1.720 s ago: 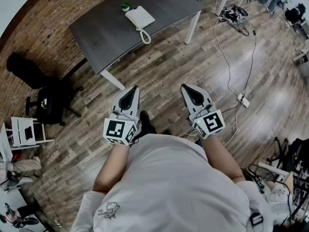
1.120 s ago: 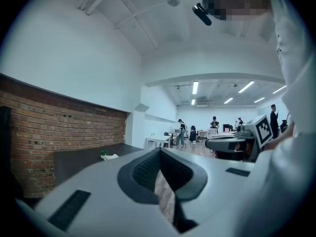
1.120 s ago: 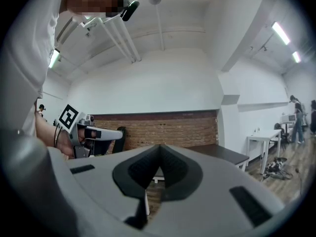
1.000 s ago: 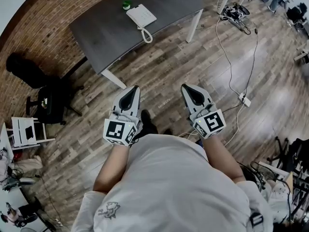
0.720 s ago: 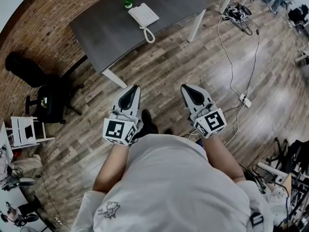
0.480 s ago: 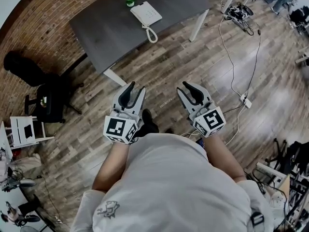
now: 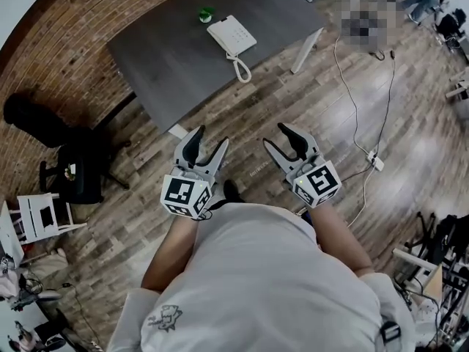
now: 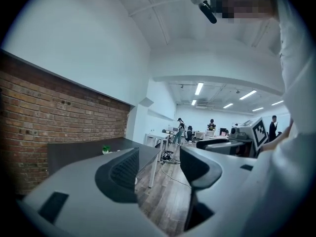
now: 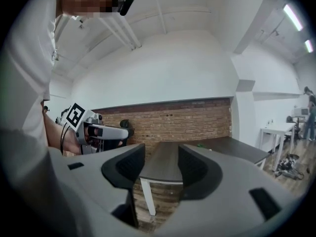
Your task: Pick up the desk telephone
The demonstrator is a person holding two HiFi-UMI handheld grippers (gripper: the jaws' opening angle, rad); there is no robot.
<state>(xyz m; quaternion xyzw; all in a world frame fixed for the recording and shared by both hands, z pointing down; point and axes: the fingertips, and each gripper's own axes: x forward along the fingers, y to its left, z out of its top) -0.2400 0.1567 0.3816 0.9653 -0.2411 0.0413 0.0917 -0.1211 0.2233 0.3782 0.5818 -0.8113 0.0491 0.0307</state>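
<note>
The desk telephone (image 7: 231, 35) lies on the far part of the dark counter (image 7: 168, 64). Its coiled cord (image 7: 239, 68) trails toward the near edge, and a small green thing (image 7: 207, 15) sits just beyond it. The step in hand is the approach — nothing is reached yet. The left tool (image 7: 211, 138) and right tool (image 7: 275, 135) hang over the wood floor (image 7: 330, 123), well short of the counter. Their jaws have just been opening and stand wide, with nothing between them. Next, by my judgement, both need carrying forward to flank the telephone's sides before closing.
</note>
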